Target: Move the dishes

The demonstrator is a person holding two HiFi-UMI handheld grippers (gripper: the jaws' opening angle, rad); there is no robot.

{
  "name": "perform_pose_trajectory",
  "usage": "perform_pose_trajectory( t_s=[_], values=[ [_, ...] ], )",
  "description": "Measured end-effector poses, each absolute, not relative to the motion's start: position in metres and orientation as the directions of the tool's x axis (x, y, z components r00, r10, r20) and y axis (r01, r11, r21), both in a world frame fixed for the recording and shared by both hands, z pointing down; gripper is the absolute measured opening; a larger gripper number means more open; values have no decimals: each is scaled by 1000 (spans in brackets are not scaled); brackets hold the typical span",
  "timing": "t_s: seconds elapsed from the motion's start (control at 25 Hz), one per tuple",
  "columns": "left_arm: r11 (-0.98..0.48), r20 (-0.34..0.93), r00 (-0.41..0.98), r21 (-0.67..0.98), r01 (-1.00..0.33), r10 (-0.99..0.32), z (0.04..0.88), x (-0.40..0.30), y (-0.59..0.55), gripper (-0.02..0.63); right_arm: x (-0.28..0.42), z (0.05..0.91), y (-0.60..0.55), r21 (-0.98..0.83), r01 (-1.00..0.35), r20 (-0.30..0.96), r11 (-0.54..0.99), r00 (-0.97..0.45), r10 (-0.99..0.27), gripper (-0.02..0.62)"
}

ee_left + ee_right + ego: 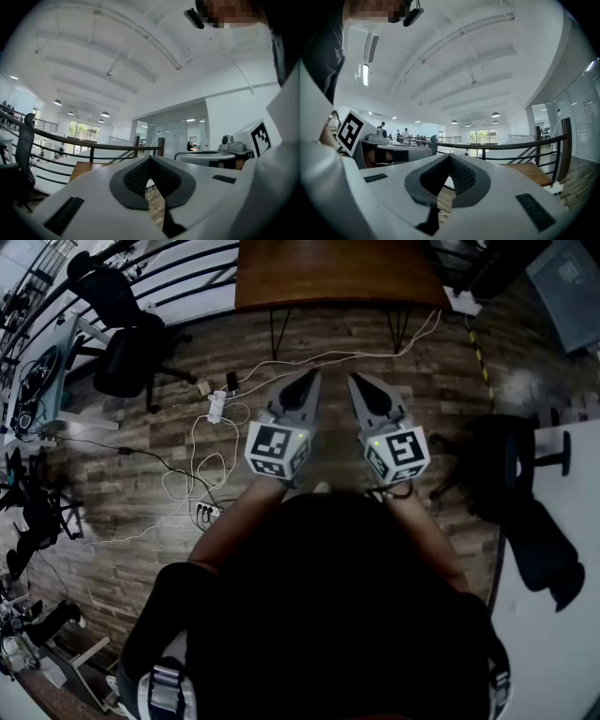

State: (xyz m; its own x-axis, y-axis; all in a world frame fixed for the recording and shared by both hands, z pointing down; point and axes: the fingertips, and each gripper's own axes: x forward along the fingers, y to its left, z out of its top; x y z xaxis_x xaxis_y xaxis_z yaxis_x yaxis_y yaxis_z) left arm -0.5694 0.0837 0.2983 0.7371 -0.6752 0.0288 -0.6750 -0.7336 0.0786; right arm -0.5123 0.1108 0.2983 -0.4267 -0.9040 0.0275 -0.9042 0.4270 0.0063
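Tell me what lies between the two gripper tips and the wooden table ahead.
In the head view, only wood floor crossed by a white cable separates the left gripper and right gripper from the wooden table.

Under me it's all wood-plank floor (141,549) — white cables (199,432) snake loosely across it past a white power strip (217,409), a black office chair (122,343) stands off to my left, and a wooden table (333,273) on thin black legs stands ahead.
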Motion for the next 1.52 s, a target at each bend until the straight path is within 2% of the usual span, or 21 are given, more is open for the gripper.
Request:
perform_pose_trajectory(
  t_s=[0.4,0.72,1.04,1.52],
  values=[
    [-761,32,763,62,-646,-645,301,-550,88,-5,-501,299,118,-5,-910,10,415,-415,-910,8],
    [-818,44,819,49,-573,-572,303,-494,98,-5,-453,302,134,-16,-928,21,372,-372,-928,8],
    [-894,61,896,65,-444,-441,307,-383,126,-5,-349,309,164,-32,-967,21,253,-254,-967,8],
    [-983,81,982,56,-176,-172,315,-146,226,-5,-117,308,269,-63,-998,27,-8,7,-1000,8]
  ],
)
